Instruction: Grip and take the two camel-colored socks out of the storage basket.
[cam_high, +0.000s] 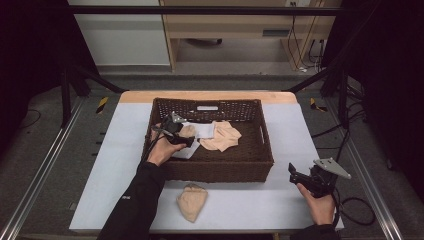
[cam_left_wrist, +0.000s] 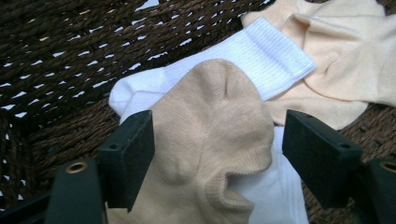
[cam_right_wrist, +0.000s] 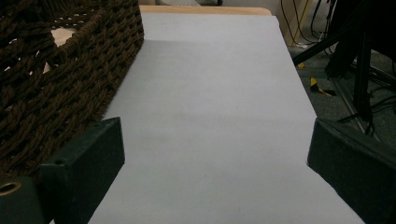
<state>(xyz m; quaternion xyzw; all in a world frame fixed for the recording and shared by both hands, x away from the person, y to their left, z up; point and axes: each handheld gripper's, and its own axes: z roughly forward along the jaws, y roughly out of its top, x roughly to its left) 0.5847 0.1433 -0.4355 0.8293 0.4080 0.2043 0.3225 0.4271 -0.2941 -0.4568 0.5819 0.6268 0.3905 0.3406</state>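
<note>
The left gripper (cam_left_wrist: 217, 154) is standing wide open over a tan sock (cam_left_wrist: 205, 140), letting it go near the left side of the brown basket (cam_high: 220, 170). The sock is soft, light and floppy, so pinching a fold is working best. A white sock (cam_left_wrist: 266, 56) and pale yellow socks (cam_high: 222, 136) are lying inside too. Another tan sock (cam_high: 191, 201) is waiting near the table's (cam_high: 250, 205) front edge. The right gripper (cam_high: 300, 175) is resting open, holding nothing.

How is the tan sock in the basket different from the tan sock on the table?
The tan sock in the basket lies on a white sock, between the left gripper's open jaws. The tan sock on the table lies alone on the grey mat, in front of the basket, with no gripper near. Both are tan.
</note>
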